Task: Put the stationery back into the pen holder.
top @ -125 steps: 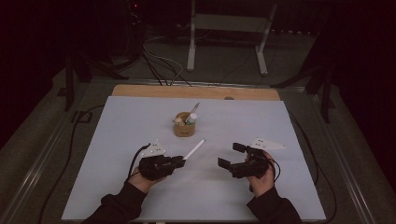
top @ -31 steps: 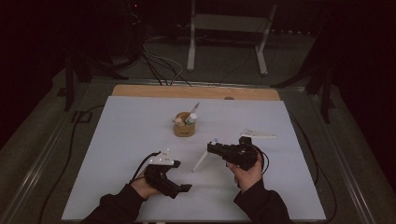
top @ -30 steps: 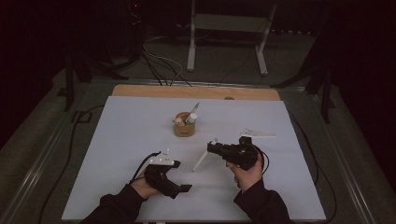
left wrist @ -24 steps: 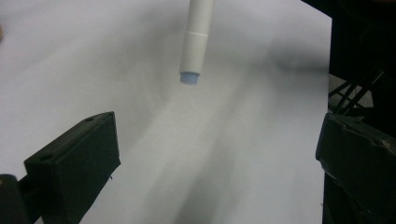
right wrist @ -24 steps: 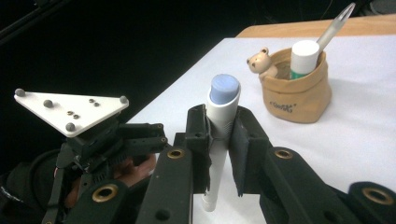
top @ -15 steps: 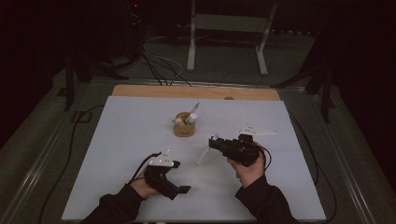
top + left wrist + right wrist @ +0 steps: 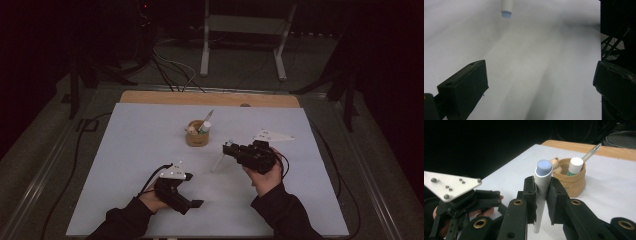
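A white marker [image 7: 544, 168] with a blue end stands steeply tilted between the jaws of my right gripper [image 7: 542, 185], which is shut on its upper part. From above, the right gripper [image 7: 227, 149] is right of centre and the marker [image 7: 217, 162] slants down-left from it to just over the table. My left gripper [image 7: 191, 199] rests near the front edge, and its jaws point right. Its own view has the left gripper [image 7: 539, 75] open over bare white surface, with the marker's blue end [image 7: 507, 6] at the top. A small tan cup [image 7: 197, 135] holding pens sits mid-table.
The white table sheet [image 7: 125, 165] lies on a wooden board [image 7: 150, 96] that shows along the far edge. The tan cup [image 7: 571, 181] is just beyond the held marker. My left gripper's grey plate [image 7: 451, 185] and hand show at the left. Cables trail off both sides.
In the oldest frame the marker lay on the table between both grippers. Now my right gripper holds it and has lifted it slightly over the last second. The left hand stays still.
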The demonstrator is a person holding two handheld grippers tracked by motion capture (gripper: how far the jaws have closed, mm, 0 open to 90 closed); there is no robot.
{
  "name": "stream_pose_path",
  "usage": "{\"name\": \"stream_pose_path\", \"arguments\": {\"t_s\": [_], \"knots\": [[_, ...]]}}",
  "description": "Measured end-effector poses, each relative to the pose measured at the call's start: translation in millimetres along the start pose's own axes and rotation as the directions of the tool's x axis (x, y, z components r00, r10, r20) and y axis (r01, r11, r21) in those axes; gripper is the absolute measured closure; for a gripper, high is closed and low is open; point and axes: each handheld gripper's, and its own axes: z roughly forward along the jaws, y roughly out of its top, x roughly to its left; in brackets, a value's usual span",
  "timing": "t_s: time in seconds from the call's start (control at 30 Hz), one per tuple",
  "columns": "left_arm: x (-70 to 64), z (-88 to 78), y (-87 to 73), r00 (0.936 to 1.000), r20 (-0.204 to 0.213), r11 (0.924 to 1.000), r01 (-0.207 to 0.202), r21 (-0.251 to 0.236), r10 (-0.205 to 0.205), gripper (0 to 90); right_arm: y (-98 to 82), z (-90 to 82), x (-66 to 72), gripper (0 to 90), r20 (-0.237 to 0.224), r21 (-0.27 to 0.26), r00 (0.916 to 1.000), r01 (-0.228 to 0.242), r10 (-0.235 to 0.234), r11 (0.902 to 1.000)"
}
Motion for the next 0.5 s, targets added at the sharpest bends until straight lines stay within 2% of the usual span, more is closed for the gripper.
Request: {"name": "stream_pose_path", "arguments": {"t_s": [0.17,0.5], "knots": [[-0.9,0.5,-0.3,1.0,0.003,1.0,-0.001,0.003,0.001,0.4,9.6,3.2,0.3,78.2,0.012,-0.013,0.9997,0.022,-0.022,0.9997],[-2.6,0.3,0.2,0.9999,0.003,0.9999,-0.013,0.001,0.013,0.4,23.3,8.2,-0.2,78.2,0.024,-0.031,0.999,0.038,-0.037,0.9988]]}}
